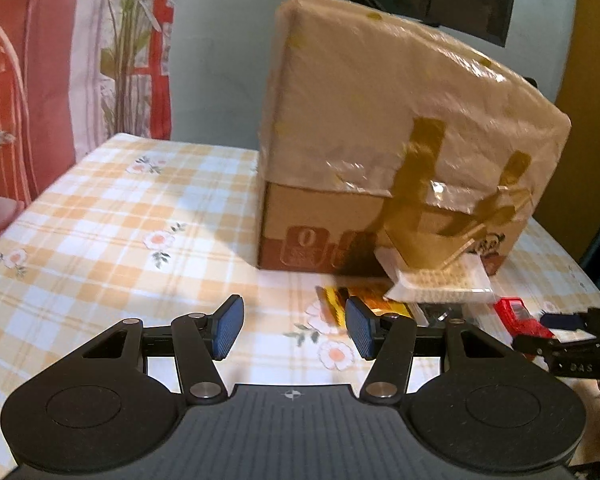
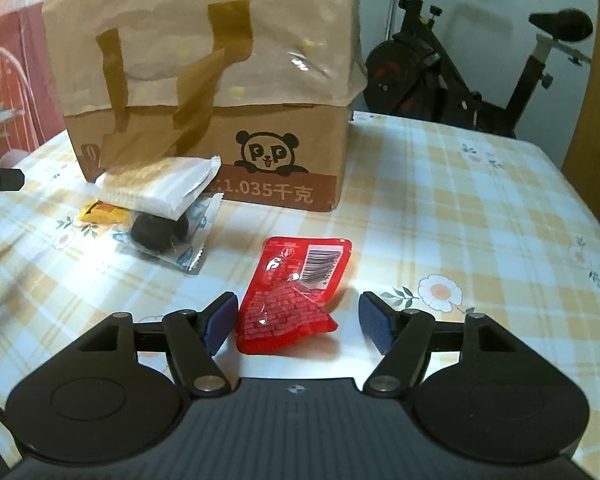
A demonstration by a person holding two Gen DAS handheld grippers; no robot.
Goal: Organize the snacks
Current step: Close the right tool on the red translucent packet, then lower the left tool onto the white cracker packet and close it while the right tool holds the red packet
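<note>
Between our right gripper's (image 2: 298, 322) parted fingers (image 2: 220, 322) lies a red packet (image 2: 294, 288) on the checked tabletop (image 2: 460, 220), untouched. Beyond the left finger, a white packet (image 2: 160, 190) tops a clear-wrapped dark snack (image 2: 160, 236), before a cardboard box (image 2: 220, 92).

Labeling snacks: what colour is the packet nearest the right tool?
Red packet, with a white barcode label; clearest in the right wrist view.

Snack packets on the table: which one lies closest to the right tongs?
The red packet, lying alone between the open right tongs; the others sit piled by the box.

Dim warm light, soft blur, fisheye-bent edges, glare on wrapping (image 1: 380, 100).
</note>
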